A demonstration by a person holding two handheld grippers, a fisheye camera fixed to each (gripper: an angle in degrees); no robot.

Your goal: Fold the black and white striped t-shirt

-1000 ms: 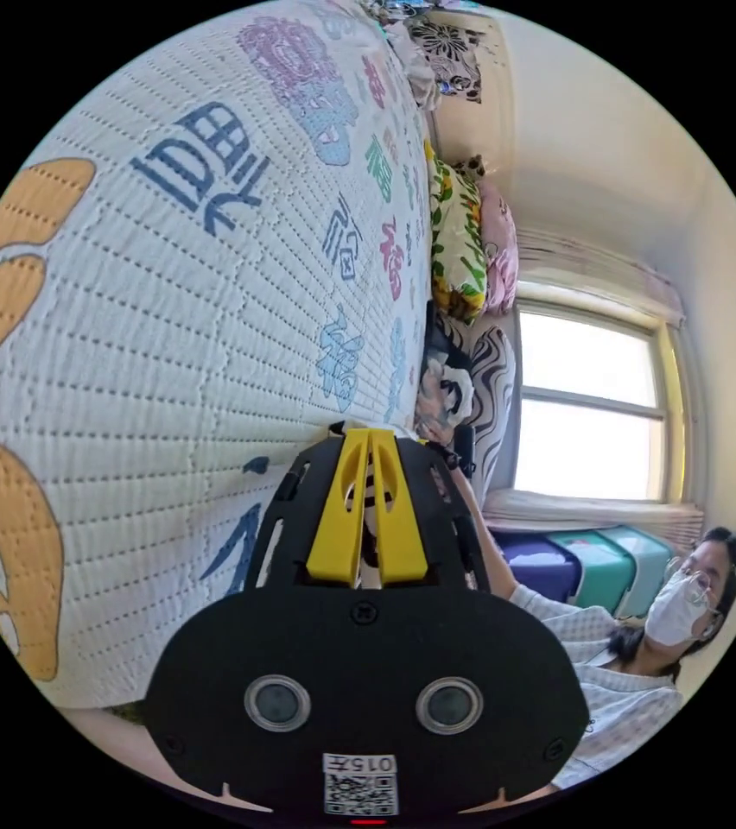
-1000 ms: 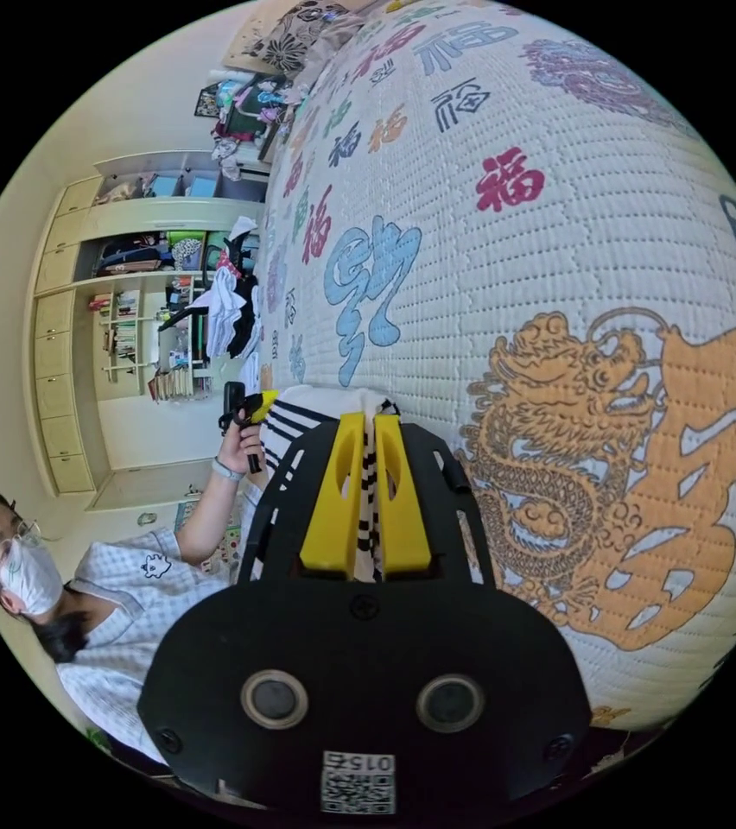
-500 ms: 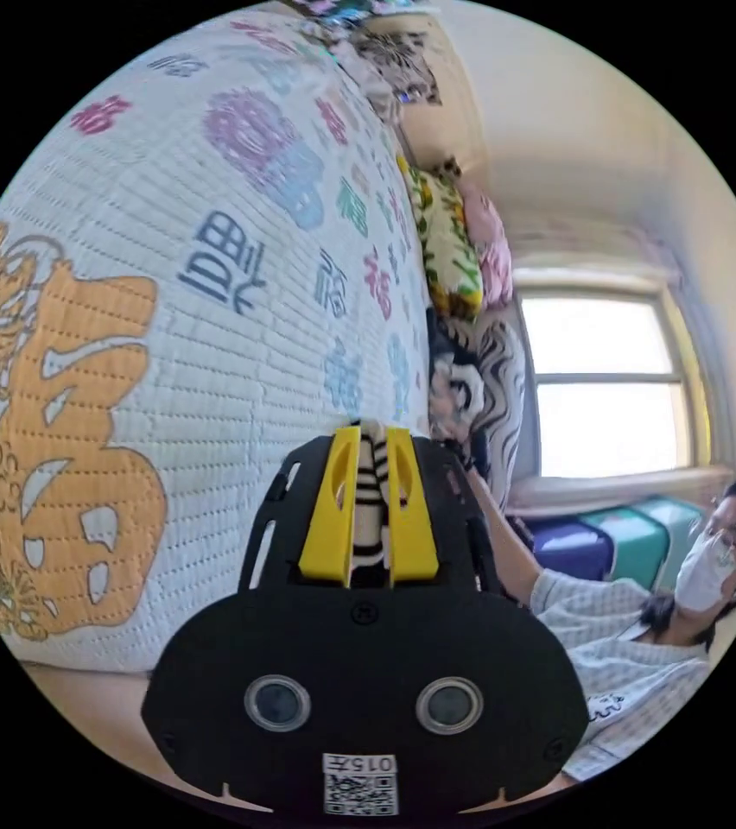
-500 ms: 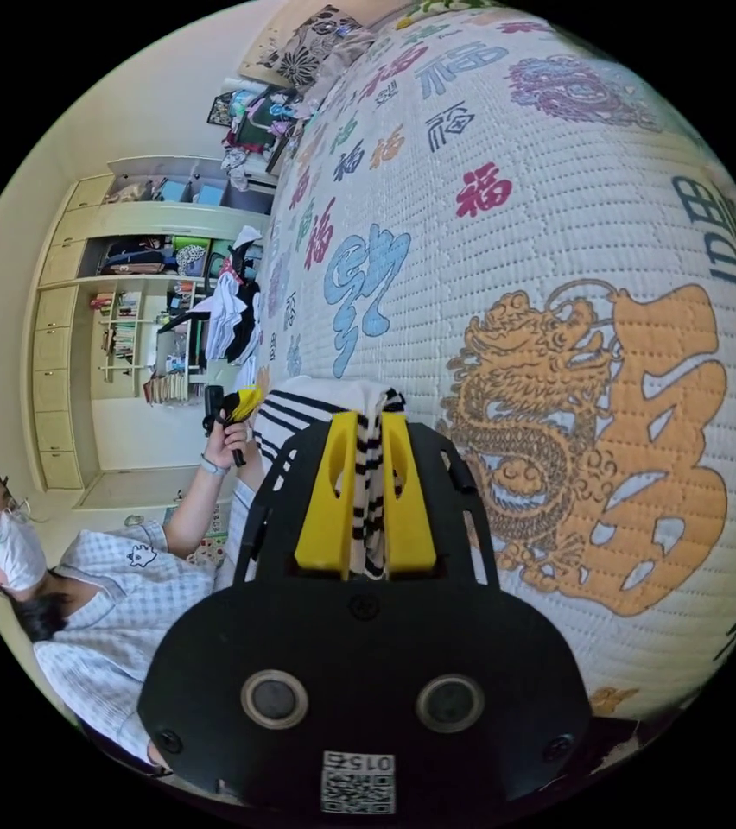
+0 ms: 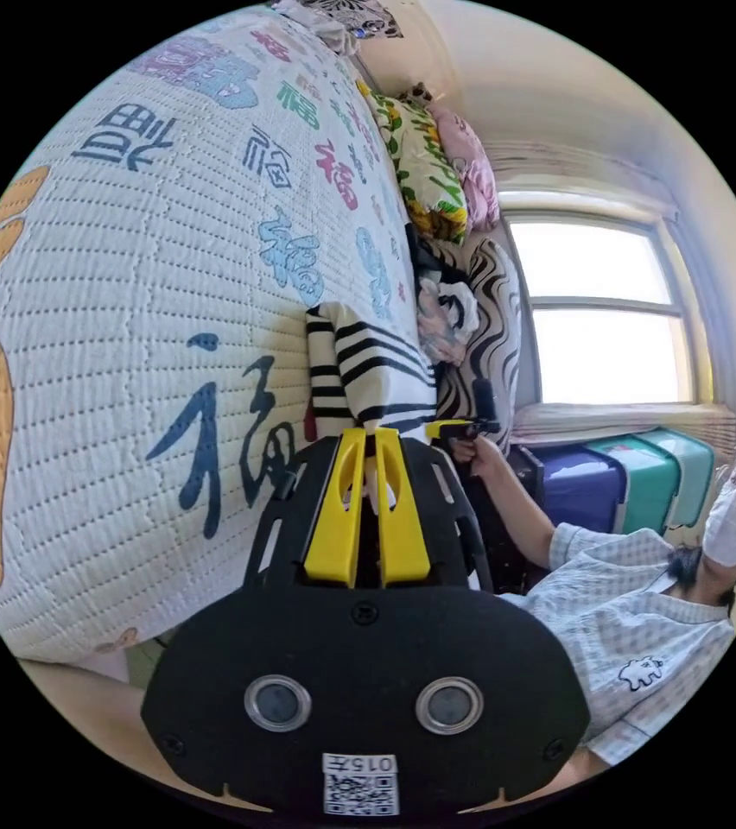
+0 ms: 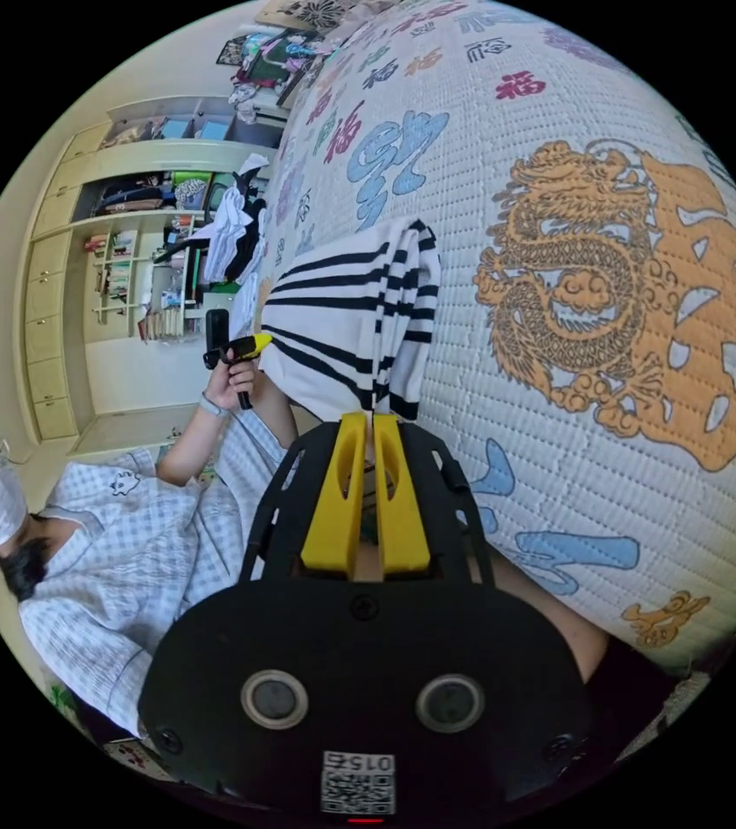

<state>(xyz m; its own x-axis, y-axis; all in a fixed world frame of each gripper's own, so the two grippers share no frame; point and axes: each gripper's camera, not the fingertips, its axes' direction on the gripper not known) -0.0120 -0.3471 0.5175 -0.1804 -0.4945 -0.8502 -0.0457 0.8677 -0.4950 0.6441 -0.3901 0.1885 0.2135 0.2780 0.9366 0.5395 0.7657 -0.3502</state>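
The black and white striped t-shirt [image 5: 372, 363] lies folded into a narrow stack on the white quilted bedspread [image 5: 126, 259], close to the bed's edge. In the left gripper view, my left gripper [image 5: 368, 432] has its jaws nearly together, and the shirt's near edge meets their tips. The right gripper [image 5: 453, 426] shows there too, held in a hand at the shirt's other corner. The right gripper view has the t-shirt [image 6: 342, 319] running down into the tips of my right gripper [image 6: 368, 416]. The left gripper [image 6: 243, 347] touches the shirt's far side.
A person in a checked top [image 6: 135, 553] and mask sits beside the bed. Pillows [image 5: 424, 164] are piled at the head end by the window [image 5: 610, 319]. Storage boxes [image 5: 636, 475] stand under the window. Shelves and hanging clothes [image 6: 212, 250] are across the room.
Both cameras have drawn back from the shirt. The striped cloth sat deep between the jaws before and now reaches only their tips. Much more of the folded shirt shows.
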